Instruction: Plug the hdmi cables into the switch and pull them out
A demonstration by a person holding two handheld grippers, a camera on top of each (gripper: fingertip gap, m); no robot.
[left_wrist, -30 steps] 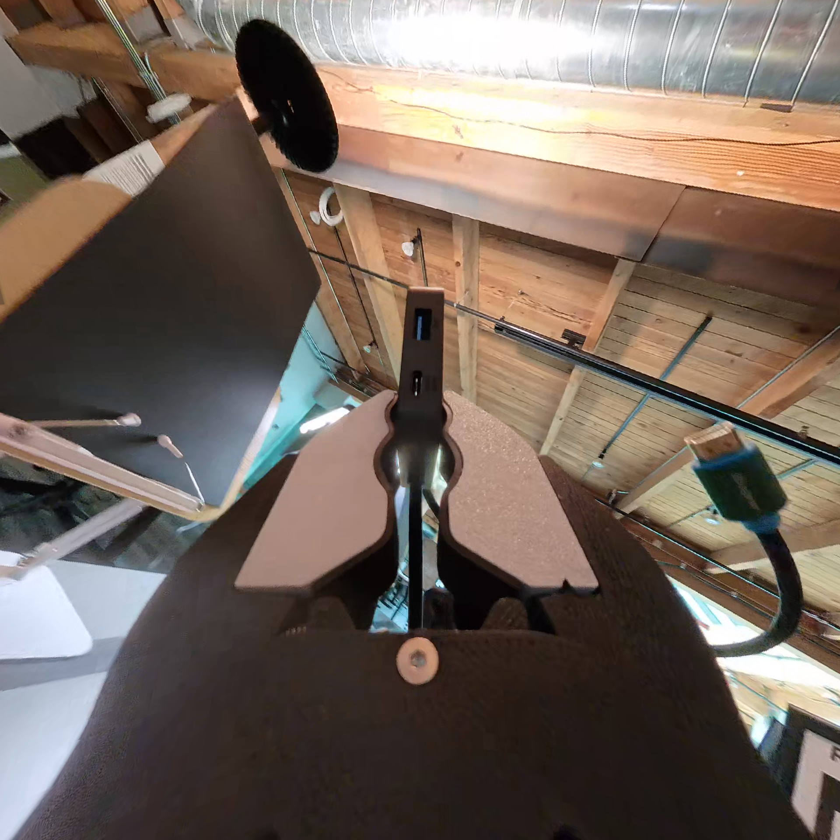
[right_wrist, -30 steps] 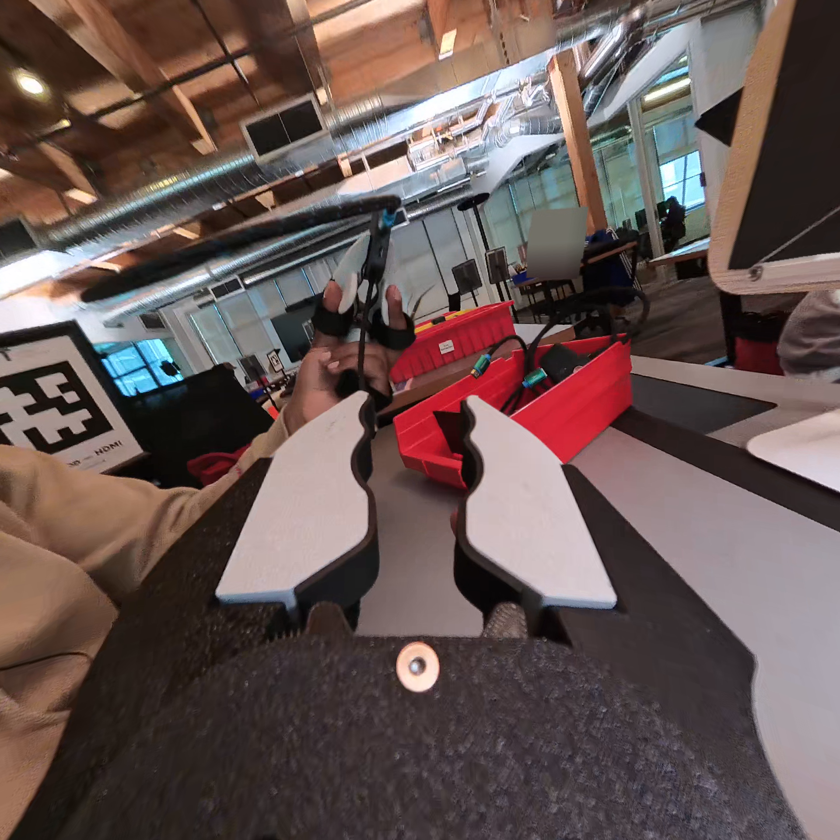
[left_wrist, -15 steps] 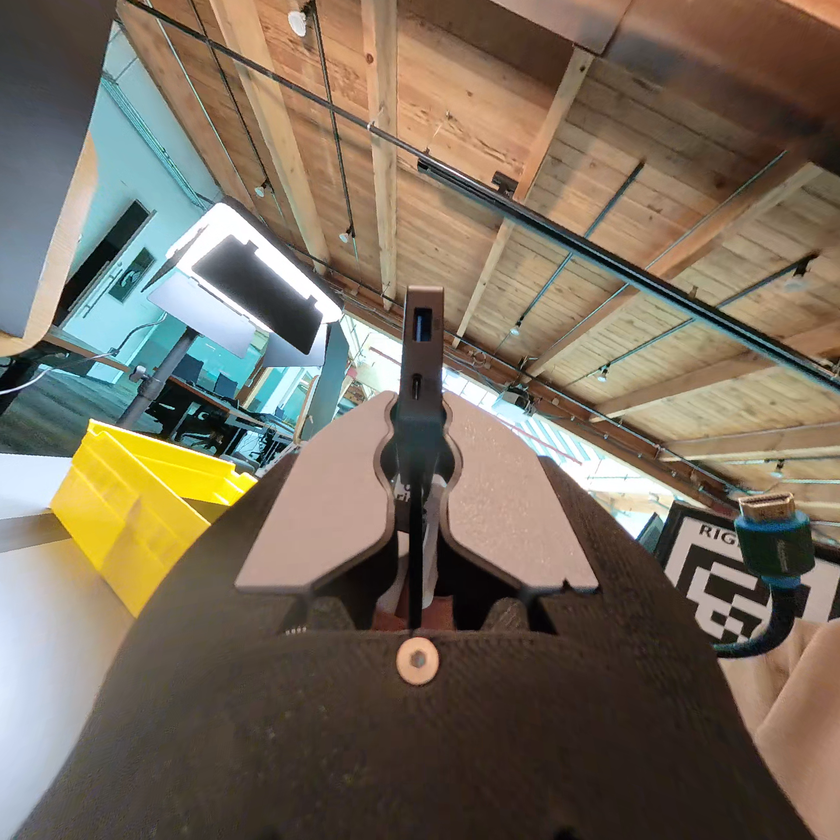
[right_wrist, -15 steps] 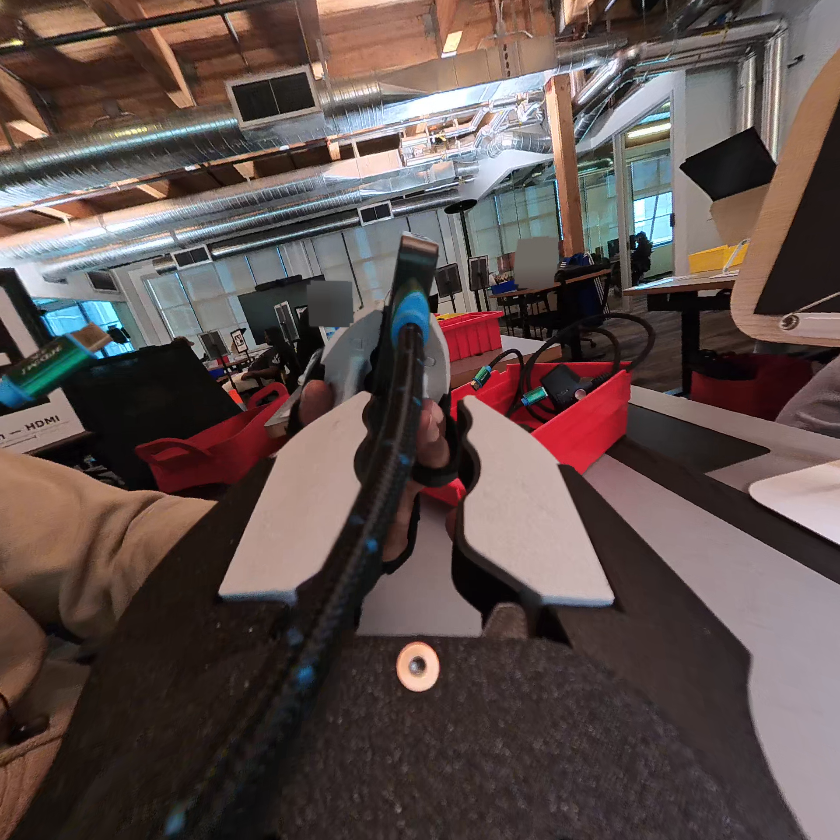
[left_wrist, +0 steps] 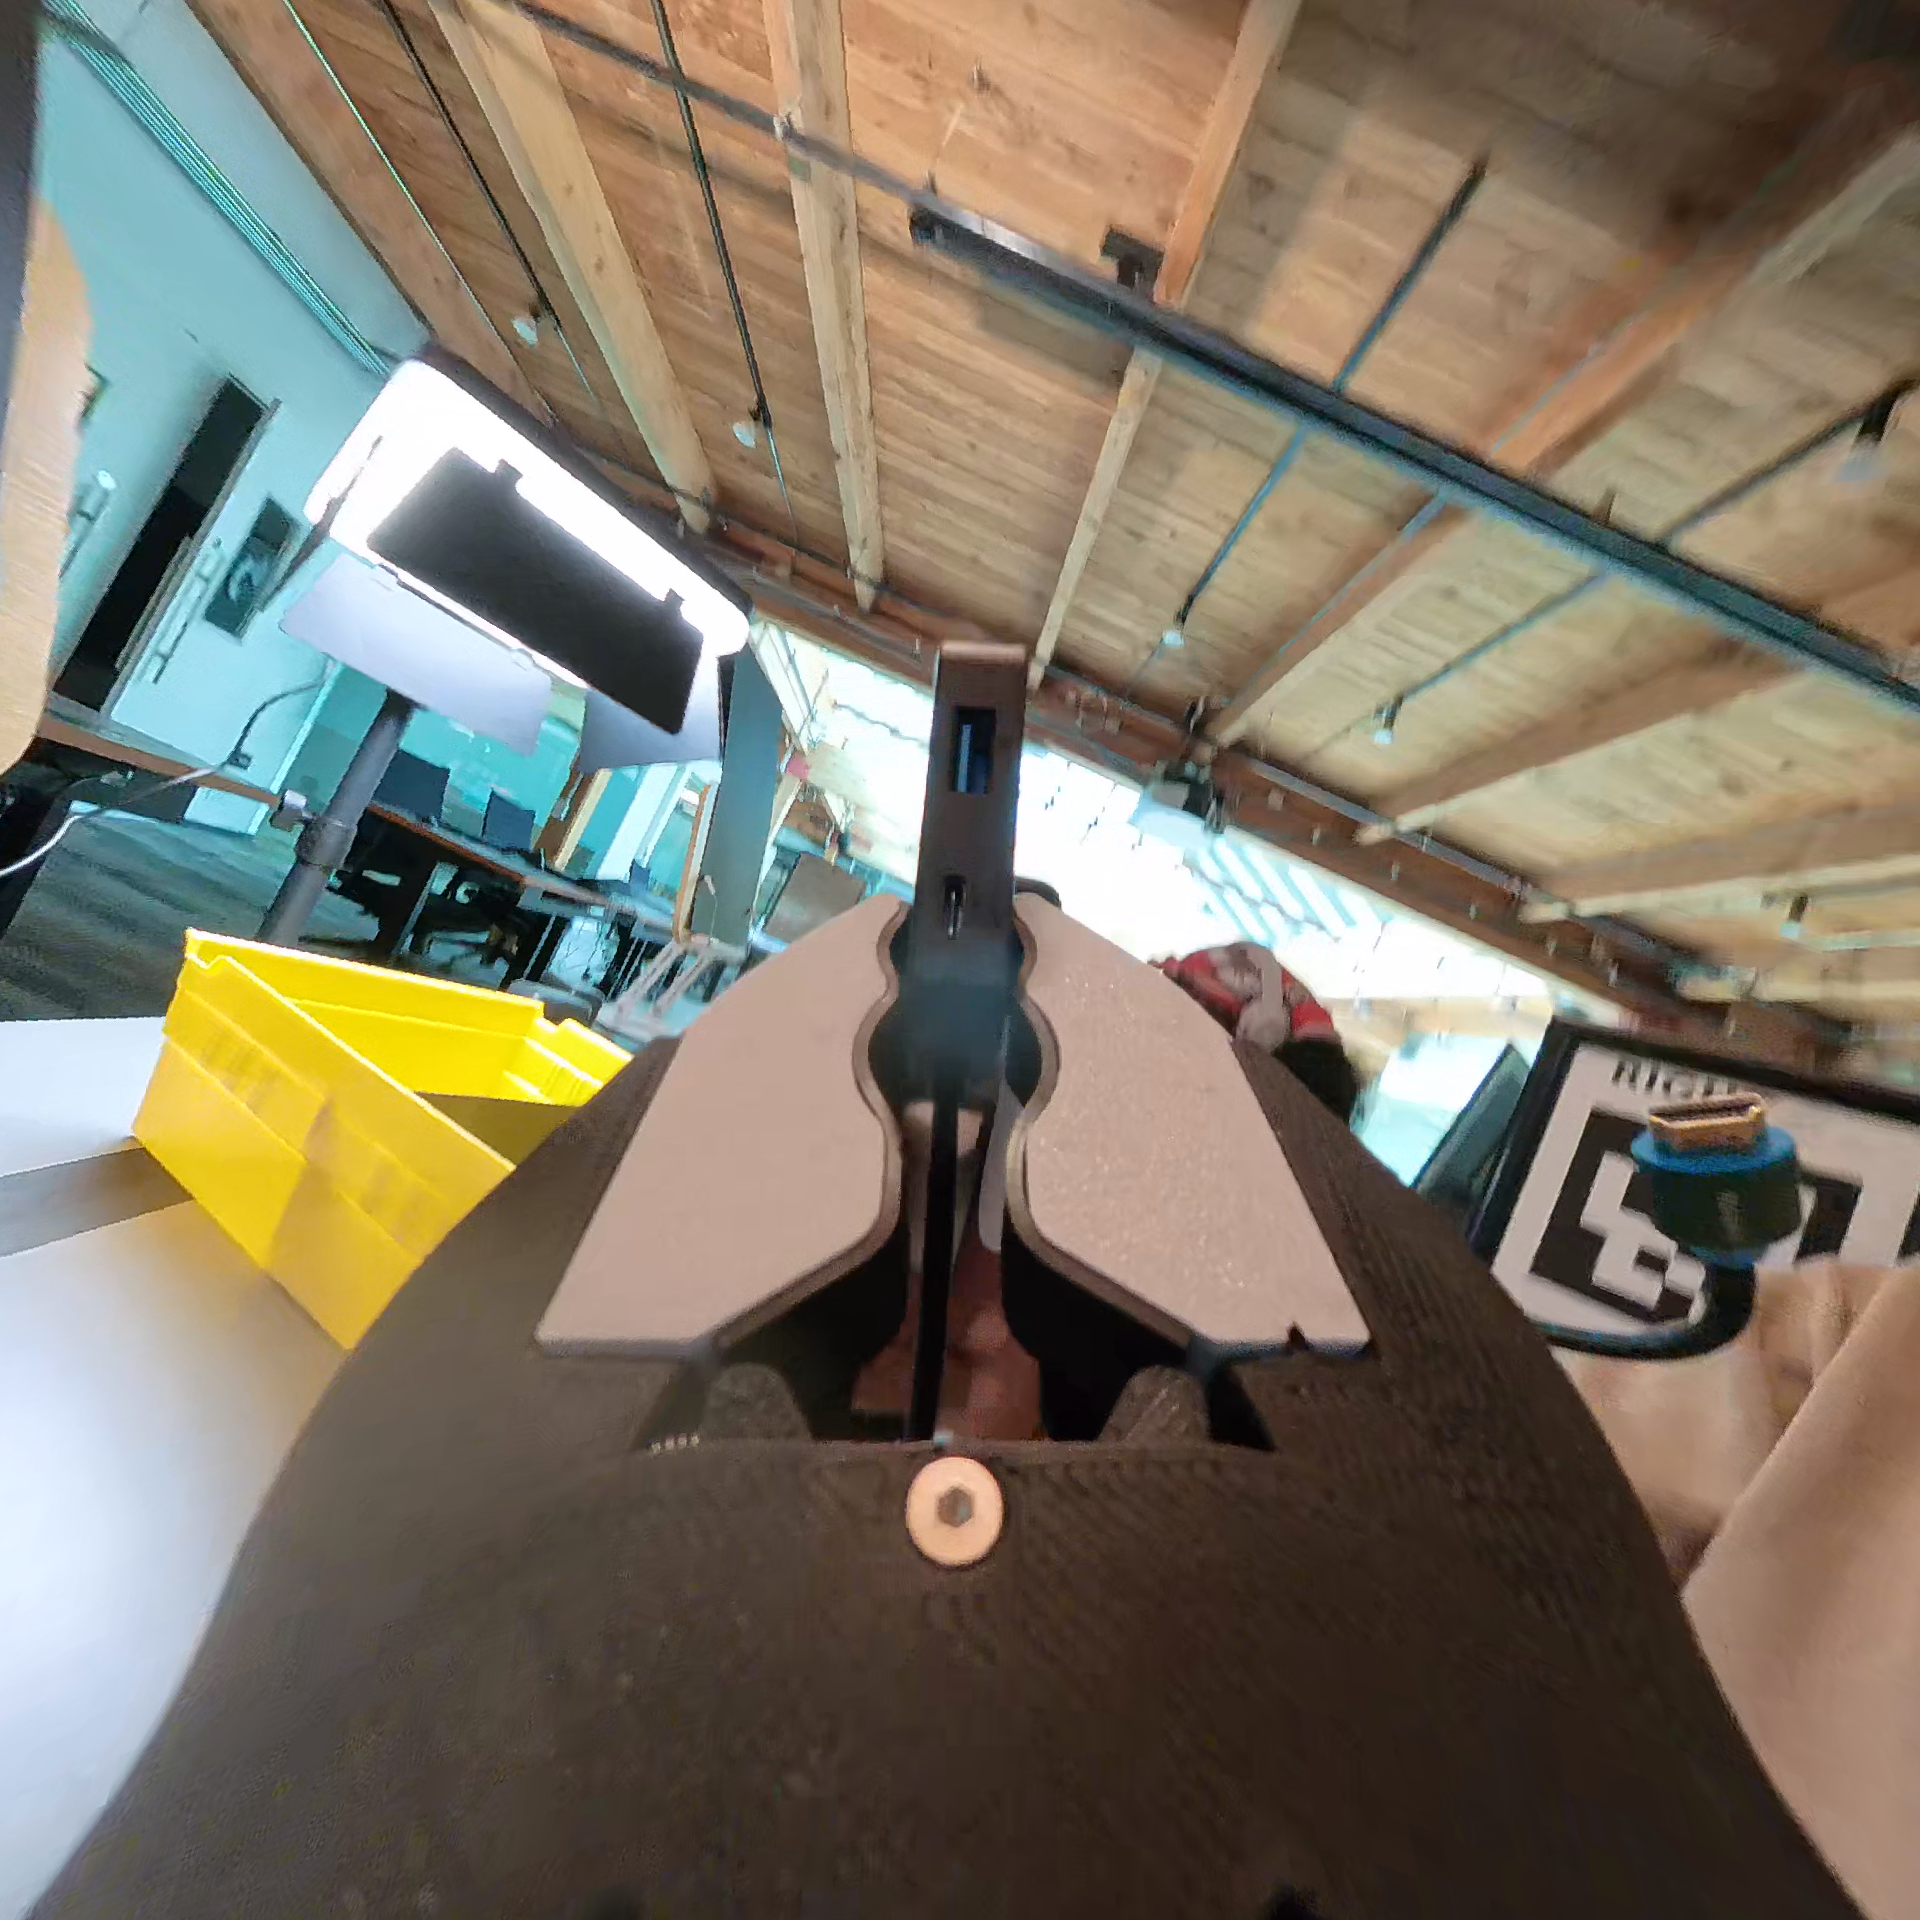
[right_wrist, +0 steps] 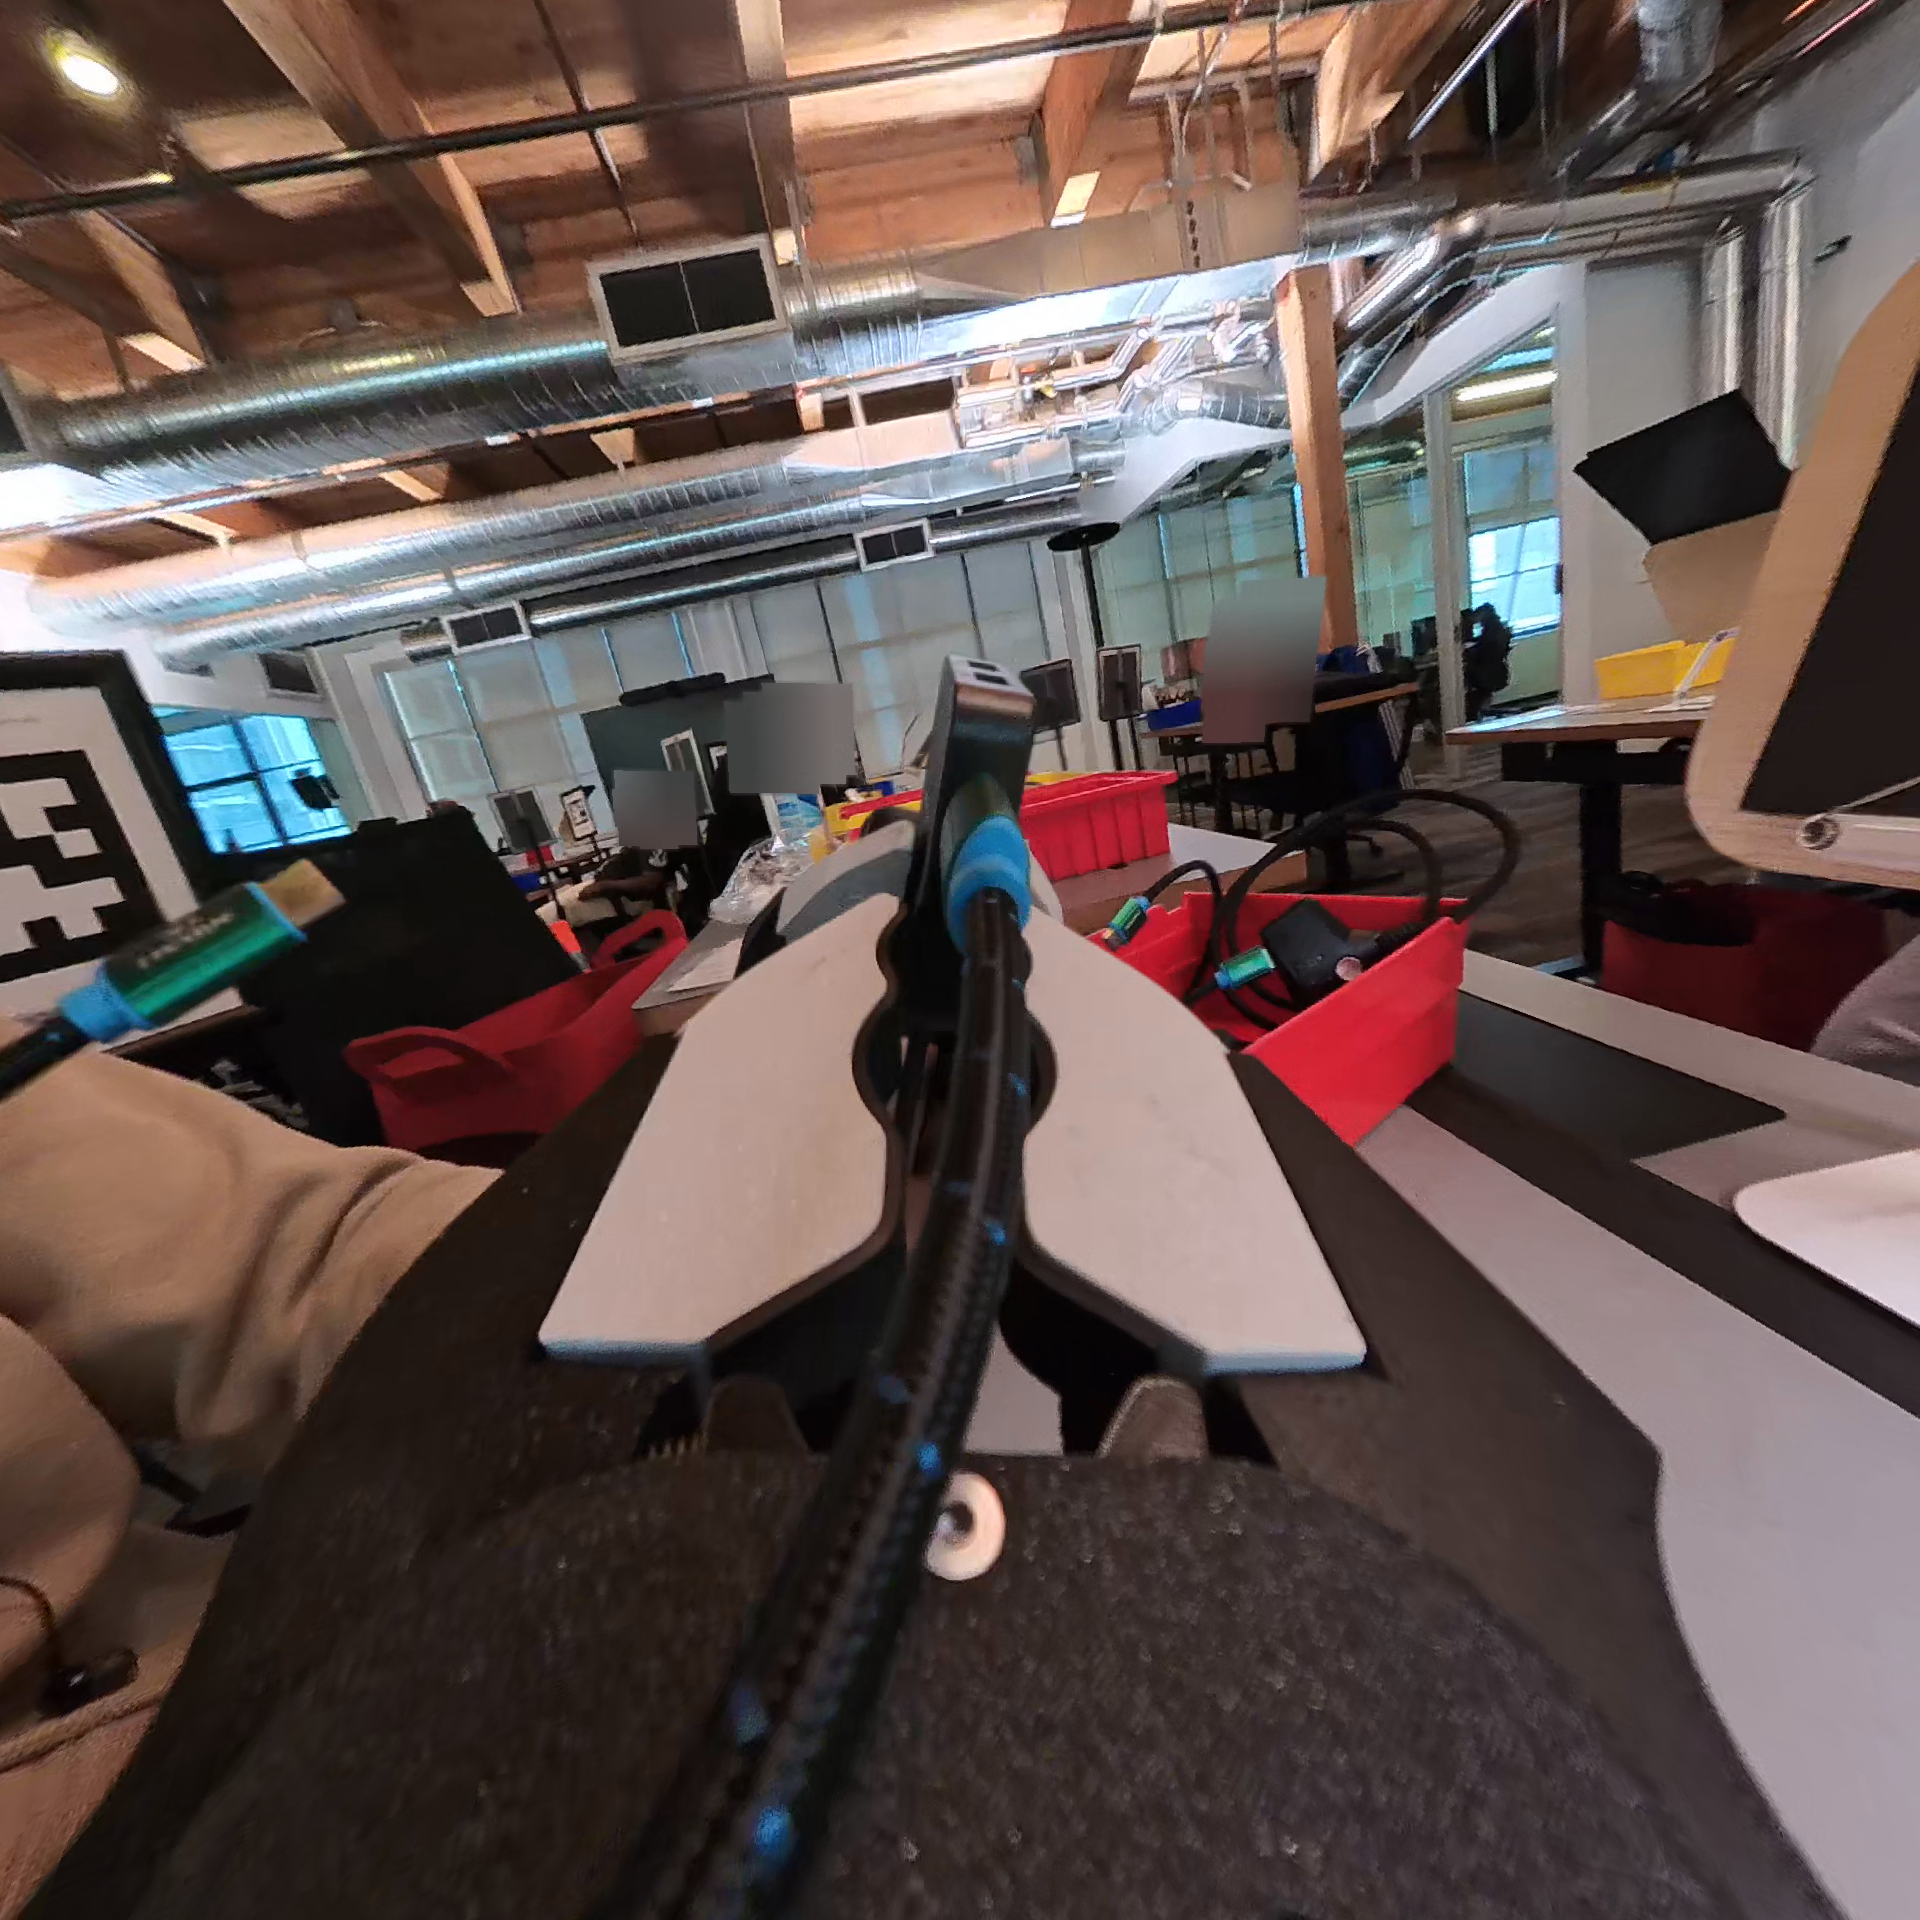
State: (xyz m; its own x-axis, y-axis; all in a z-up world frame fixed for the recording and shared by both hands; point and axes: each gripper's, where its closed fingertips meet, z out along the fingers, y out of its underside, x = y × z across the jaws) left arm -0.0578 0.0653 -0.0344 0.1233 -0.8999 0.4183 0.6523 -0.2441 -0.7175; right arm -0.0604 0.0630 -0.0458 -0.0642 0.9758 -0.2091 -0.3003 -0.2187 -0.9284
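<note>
The left hand-held gripper [left_wrist: 954,961] is clamped on the dark HDMI switch [left_wrist: 966,800], held upright. The right hand-held gripper [right_wrist: 961,971] is closed around a plugged-in braided HDMI cable [right_wrist: 982,883]. Best pulled straight along the port, switch held steady.

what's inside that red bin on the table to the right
In the red bin, seen from the right wrist view: a tangle of black cables, two green-tipped plugs and a small black box. The bin's near wall hides its floor.

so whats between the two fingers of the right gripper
In the right wrist view, the braided black cable runs up between the right gripper fingers, its blue-collared plug seated in the dark switch just beyond.
</note>
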